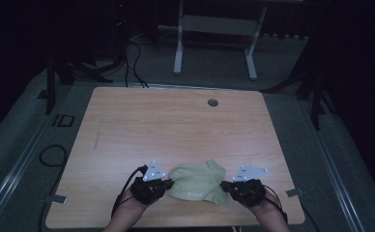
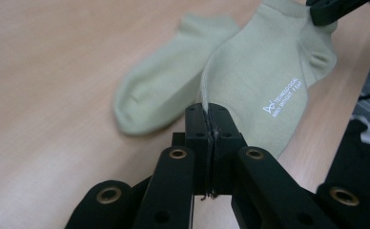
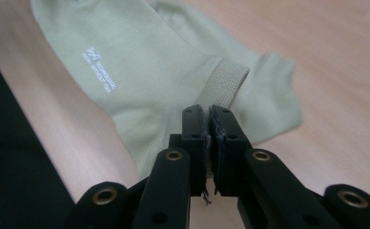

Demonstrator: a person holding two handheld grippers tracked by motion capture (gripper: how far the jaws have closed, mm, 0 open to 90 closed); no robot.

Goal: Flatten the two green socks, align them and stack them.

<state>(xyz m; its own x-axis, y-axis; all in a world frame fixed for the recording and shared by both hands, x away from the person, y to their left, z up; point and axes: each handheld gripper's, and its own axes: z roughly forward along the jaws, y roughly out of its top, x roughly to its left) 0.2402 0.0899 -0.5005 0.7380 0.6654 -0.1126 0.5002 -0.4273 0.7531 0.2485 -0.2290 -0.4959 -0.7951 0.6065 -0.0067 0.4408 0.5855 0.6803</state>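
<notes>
A broad wooden counter (image 1: 176,125) takes up most of the room in front of me, bare across its far half apart from a small round grommet hole (image 1: 213,102) near the back edge. Behind it a white desk frame (image 1: 214,34) stands on the dim floor, and black cables (image 1: 127,58) trail past the counter's left corner. Close to the near edge lie two pale green socks, one on top of the other. The printed sock (image 2: 269,71), with small white lettering on it, lies over the plain sock (image 2: 164,81), which pokes out toward the far side. The left hand-held gripper (image 2: 213,119) has its jaws pressed together on the printed sock's edge. The right hand-held gripper (image 3: 208,125) pinches the opposite end just by the ribbed cuff (image 3: 228,78), jaws clamped tight on the fabric.
</notes>
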